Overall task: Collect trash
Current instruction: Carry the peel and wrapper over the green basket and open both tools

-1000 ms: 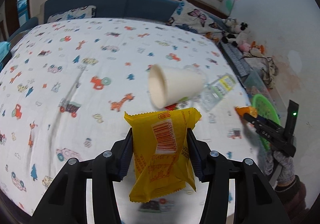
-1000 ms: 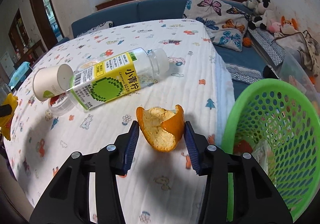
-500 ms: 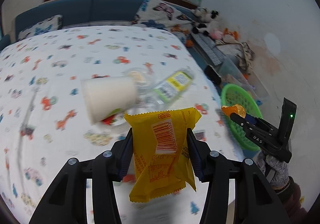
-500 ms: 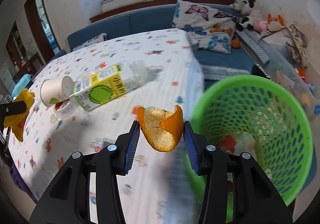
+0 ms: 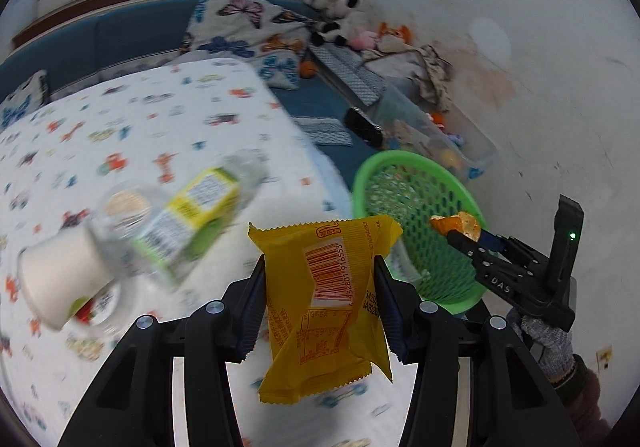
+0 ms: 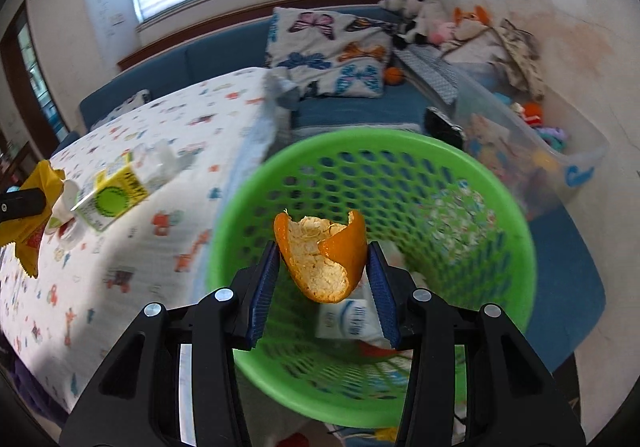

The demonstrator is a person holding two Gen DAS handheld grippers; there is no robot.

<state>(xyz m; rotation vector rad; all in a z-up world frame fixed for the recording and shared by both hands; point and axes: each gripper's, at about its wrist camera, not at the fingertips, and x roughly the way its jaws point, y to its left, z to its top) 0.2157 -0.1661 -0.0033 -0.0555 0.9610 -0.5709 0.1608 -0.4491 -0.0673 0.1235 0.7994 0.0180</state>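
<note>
My left gripper (image 5: 320, 287) is shut on a yellow snack wrapper (image 5: 324, 307) and holds it above the table's right edge. My right gripper (image 6: 322, 271) is shut on an orange peel (image 6: 324, 259) and holds it over the open green mesh basket (image 6: 500, 207). The basket (image 5: 440, 183) also shows in the left wrist view, with the right gripper (image 5: 456, 231) and peel (image 5: 456, 225) above its rim. Paper trash lies inside the basket. A clear bottle with a yellow-green label (image 5: 196, 215), a white paper cup (image 5: 60, 283) and a small clear cup lie on the table.
The table has a white cartoon-print cloth (image 5: 140, 119). A blue sofa with butterfly cushions (image 6: 332, 59) and plush toys stands behind. A clear storage bin (image 6: 540, 151) of toys sits by the wall, right of the basket. The left gripper with the wrapper (image 6: 28, 215) shows at the right wrist view's left edge.
Both grippers have swung right, off the table towards the basket. The orange peel is now over the basket's opening. The wrapper has come near the table's right edge.
</note>
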